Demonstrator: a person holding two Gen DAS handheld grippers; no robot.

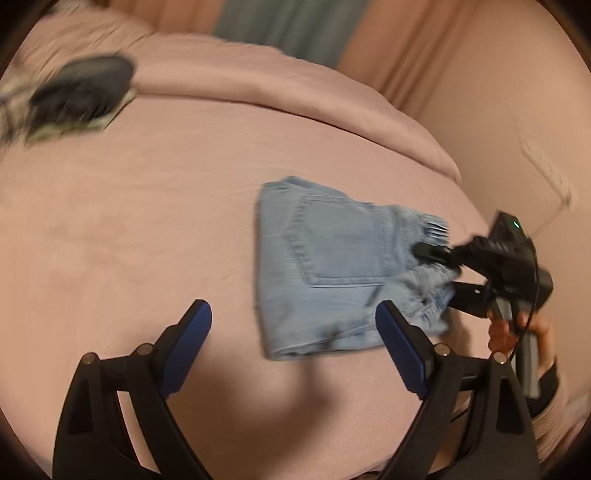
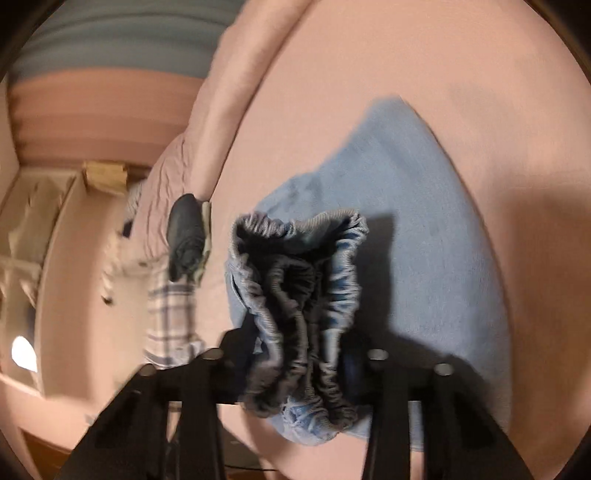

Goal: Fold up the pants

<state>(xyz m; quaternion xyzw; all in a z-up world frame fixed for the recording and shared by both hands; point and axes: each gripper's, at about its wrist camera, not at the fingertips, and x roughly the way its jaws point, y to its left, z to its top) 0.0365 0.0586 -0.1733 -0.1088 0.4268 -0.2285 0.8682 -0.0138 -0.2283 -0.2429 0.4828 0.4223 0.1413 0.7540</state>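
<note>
Pants point(image 1: 325, 266) lie on pink bed point(image 1: 129, 221); dark folded clothes point(image 1: 81, 96) well apart.

pants point(image 1: 325, 266): light blue denim, paler at the gathered waistband point(image 2: 295, 295), whose inside looks dark grey
bed sheet point(image 1: 147, 221): plain dusty pink
left tongs point(image 1: 293, 347): black arms, blue ribbed pads point(image 1: 188, 347)
right tongs point(image 1: 448, 271): black
dark bundle point(image 1: 81, 96): charcoal, at the bed's far edge
checked cloth point(image 2: 170, 317): white with blue-grey lines
curtain point(image 1: 291, 26): grey-blue between pink panels
</note>
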